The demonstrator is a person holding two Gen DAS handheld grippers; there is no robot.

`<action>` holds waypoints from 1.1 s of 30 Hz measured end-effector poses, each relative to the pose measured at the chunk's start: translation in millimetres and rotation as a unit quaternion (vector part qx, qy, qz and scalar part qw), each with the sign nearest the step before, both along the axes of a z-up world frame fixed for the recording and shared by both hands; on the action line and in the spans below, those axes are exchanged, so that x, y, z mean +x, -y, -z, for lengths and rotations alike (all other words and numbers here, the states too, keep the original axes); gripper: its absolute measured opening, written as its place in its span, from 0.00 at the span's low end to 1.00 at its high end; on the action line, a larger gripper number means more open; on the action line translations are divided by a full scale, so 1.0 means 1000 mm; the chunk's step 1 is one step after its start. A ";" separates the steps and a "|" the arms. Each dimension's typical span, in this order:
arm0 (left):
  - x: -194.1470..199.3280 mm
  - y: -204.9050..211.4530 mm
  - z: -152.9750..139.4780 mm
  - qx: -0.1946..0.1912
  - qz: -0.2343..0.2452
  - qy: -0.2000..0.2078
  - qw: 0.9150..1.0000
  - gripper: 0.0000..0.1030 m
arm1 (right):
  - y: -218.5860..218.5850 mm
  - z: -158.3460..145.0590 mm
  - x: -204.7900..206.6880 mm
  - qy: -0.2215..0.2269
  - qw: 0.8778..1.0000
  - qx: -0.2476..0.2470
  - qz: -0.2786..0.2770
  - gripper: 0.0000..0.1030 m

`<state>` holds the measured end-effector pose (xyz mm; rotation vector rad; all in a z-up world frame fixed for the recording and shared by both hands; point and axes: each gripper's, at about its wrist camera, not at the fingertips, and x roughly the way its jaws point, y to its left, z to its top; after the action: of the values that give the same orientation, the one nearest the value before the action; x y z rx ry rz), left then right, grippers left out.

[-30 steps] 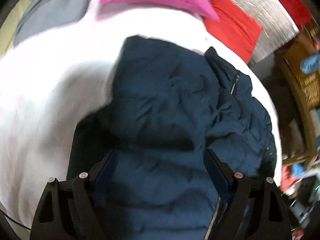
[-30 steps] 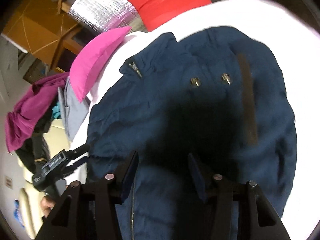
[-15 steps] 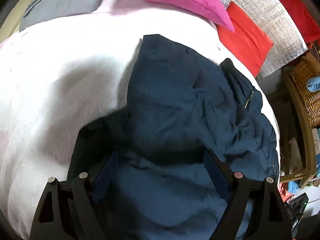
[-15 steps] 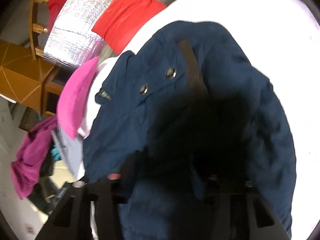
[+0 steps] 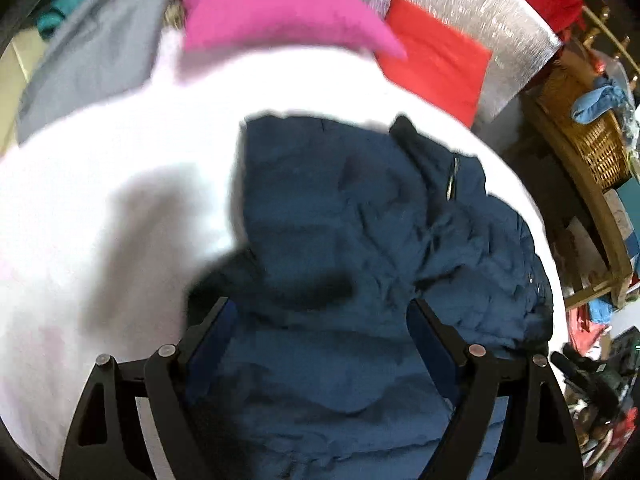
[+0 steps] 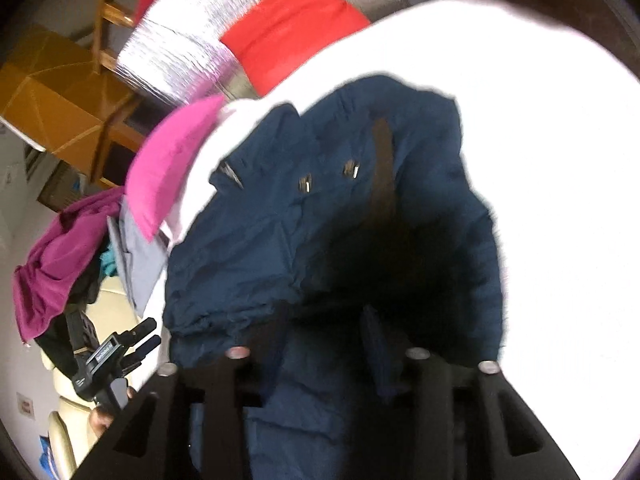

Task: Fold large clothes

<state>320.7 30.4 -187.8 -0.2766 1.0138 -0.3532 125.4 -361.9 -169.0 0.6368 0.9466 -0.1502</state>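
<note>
A navy padded jacket (image 5: pixel 340 220) lies crumpled on a white bed sheet (image 5: pixel 100 200), collar and zip toward the far right. My left gripper (image 5: pixel 320 316) hovers over its near part, jaws wide open with only fabric below them. In the right wrist view the same jacket (image 6: pixel 280 240) shows two metal snaps and a brown strap. My right gripper (image 6: pixel 324 320) hangs low over its dark near folds. Its jaws are opening, and the pads do not press on the cloth beneath them. The left gripper (image 6: pixel 120 352), held in a hand, shows at the bed's left edge.
A pink pillow (image 5: pixel 272 12), a red cushion (image 5: pixel 436 60) and silver foil padding (image 5: pixel 480 8) line the far side of the bed. A grey garment (image 5: pixel 88 60) lies at the far left, with a purple one (image 6: pixel 52 256) beyond it. A wicker basket (image 5: pixel 592 144) stands at the right.
The right gripper's jaws drew closer together, then spread apart again, while its view swung across the jacket. The left gripper stayed wide open and shifted slightly over the jacket.
</note>
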 end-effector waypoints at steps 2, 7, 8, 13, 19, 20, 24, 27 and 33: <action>-0.001 -0.016 -0.007 0.009 -0.028 0.025 0.999 0.85 | 0.019 -0.009 -0.008 0.013 0.999 -0.020 0.036 0.66; 0.024 -0.039 0.013 0.013 -0.092 -0.011 0.996 0.85 | 0.061 0.010 -0.002 -0.003 0.996 -0.004 0.094 0.66; 0.032 -0.040 0.021 0.014 -0.101 -0.023 0.994 0.85 | 0.064 0.016 0.004 -0.011 0.995 -0.007 0.094 0.66; 0.047 -0.029 0.041 0.001 -0.088 -0.048 0.995 0.85 | 0.061 0.041 0.036 -0.029 0.996 0.002 0.083 0.65; 0.057 -0.010 0.049 0.004 -0.075 -0.054 0.996 0.78 | 0.037 0.042 0.056 -0.026 0.997 -0.046 0.062 0.34; 0.055 -0.008 0.044 0.000 -0.067 -0.048 0.997 0.72 | 0.031 0.035 0.055 -0.016 0.997 -0.058 0.056 0.34; 0.056 -0.001 0.042 0.027 -0.053 -0.038 0.997 0.73 | 0.017 0.032 0.059 -0.022 0.994 -0.096 0.040 0.34; 0.059 -0.005 0.048 0.017 -0.055 -0.052 0.997 0.73 | 0.029 0.044 0.061 -0.045 0.995 -0.068 0.059 0.34; 0.048 -0.004 0.029 0.016 -0.050 -0.029 0.998 0.74 | 0.041 0.027 0.053 -0.016 0.997 -0.041 0.068 0.50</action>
<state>368.8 34.8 -216.6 -0.3097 1.0578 -0.2386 178.1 -402.4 -195.8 0.6246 0.9242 -0.3191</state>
